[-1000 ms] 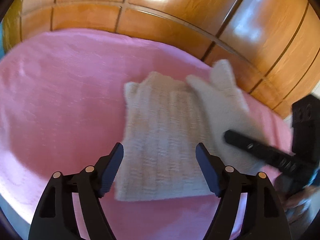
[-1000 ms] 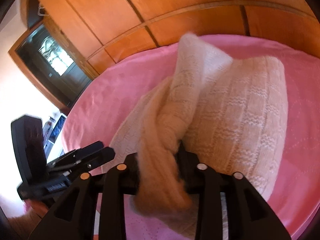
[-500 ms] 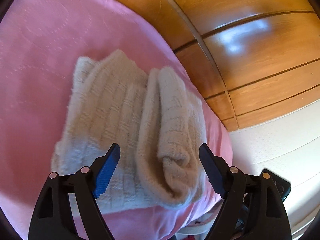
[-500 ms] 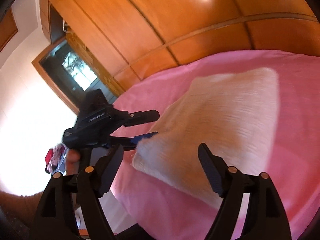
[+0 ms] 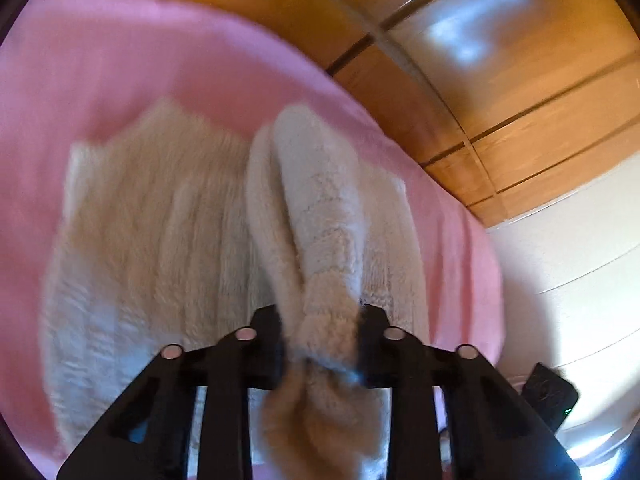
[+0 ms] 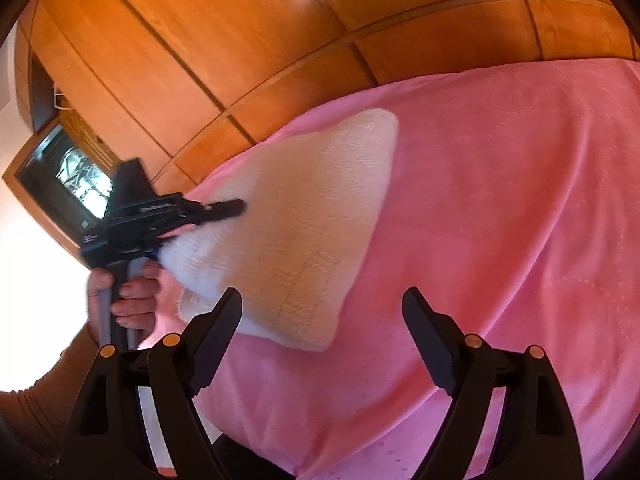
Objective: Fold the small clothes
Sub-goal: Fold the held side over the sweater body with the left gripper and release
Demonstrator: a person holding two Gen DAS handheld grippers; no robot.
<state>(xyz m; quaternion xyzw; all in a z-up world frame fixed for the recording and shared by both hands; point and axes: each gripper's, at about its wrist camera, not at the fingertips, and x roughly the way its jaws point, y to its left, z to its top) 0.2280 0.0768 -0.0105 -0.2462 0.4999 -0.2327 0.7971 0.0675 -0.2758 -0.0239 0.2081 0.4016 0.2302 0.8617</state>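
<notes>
Where the wood panelling [image 6: 224, 40] backs the scene, the items run as follows, largest first.

Bedspread [image 6: 520, 200]: pink, laid flat as the folding surface; it carries the garment and runs up to the panelling.

Garment [image 5: 160, 240]: cream knit, small, lying on the bedspread toward its near edge. A sleeve or side flap [image 5: 320, 232] is drawn up into a ridge across the body, probably so it can be laid inward for a fold. From the right wrist view the piece [image 6: 312, 216] reads as a flat panel with one lifted corner.

Right gripper [image 6: 322, 328]: jaws spread wide and opening, nothing between them, held over bare bedspread just beside the garment, judged free to take another edge.

Left gripper [image 5: 320, 344]: jaws closing on the bunched flap, with knit filling the gap and bulging either side of the pads. It also shows in the right wrist view [image 6: 236, 208], low at the garment's edge.

Hand [image 6: 128, 296]: wrapped round the left gripper's handle, sleeve below.
</notes>
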